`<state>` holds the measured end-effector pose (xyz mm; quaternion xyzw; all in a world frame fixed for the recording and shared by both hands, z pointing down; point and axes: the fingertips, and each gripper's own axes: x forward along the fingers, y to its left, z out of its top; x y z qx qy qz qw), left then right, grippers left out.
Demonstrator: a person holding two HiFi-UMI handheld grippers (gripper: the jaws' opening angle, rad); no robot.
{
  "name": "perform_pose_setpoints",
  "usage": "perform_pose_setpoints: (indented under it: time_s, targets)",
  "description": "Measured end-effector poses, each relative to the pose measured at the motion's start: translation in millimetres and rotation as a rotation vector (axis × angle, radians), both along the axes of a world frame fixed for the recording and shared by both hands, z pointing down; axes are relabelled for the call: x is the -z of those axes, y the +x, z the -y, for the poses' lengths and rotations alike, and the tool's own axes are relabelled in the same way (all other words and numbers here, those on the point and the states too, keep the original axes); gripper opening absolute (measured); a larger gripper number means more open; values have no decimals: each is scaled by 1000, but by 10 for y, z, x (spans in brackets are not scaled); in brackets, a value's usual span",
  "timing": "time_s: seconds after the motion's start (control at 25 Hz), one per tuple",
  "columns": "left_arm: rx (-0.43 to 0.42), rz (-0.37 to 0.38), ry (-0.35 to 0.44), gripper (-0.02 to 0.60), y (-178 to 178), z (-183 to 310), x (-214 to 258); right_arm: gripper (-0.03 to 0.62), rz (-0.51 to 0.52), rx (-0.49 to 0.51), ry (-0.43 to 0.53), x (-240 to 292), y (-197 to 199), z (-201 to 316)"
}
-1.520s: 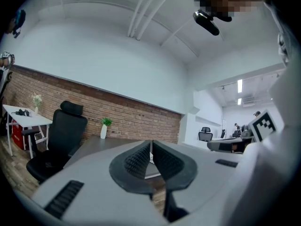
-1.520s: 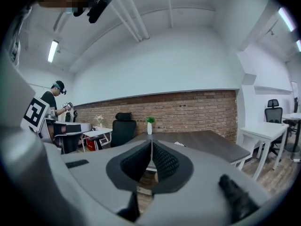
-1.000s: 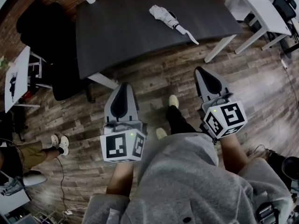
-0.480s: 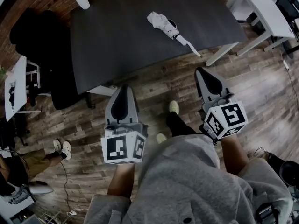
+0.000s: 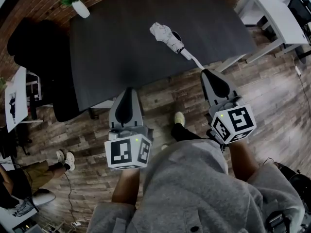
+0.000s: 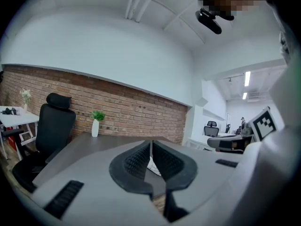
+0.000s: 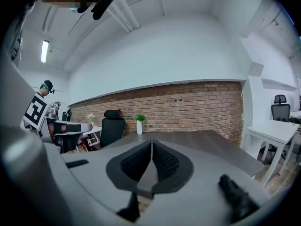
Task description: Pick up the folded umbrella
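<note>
The folded white umbrella (image 5: 165,35) lies on the dark table (image 5: 112,52), its strap end pointing toward the near right edge. Both grippers are held over the wooden floor, short of the table. The tip of my left gripper (image 5: 128,89) is at the table's near edge, left of the umbrella. My right gripper (image 5: 206,73) points at the table's near right corner, just below the strap end. Both sets of jaws are shut with nothing between them, as the left gripper (image 6: 150,146) and the right gripper (image 7: 151,144) show in their own views. A sliver of the umbrella (image 6: 153,165) shows past the left jaws.
A plant in a white vase (image 5: 77,4) stands at the table's far left corner. A black office chair (image 5: 34,38) is left of the table. White desks (image 5: 279,11) stand at the right, a small white table (image 5: 17,89) at the left. A seated person's legs (image 5: 29,171) show at lower left.
Table and umbrella have slid down the head view toward me. Both grippers have come forward to the table's near edge, jaws still shut. The person's feet have stepped ahead.
</note>
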<state>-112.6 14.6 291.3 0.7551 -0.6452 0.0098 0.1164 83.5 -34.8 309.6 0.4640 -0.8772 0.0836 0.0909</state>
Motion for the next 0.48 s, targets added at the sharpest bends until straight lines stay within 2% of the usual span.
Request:
perform_pose_setpoints:
  time_s: [0.48]
  targets:
    - [4, 27, -17, 28, 290, 525, -66, 25, 14, 11, -10, -98, 276, 552]
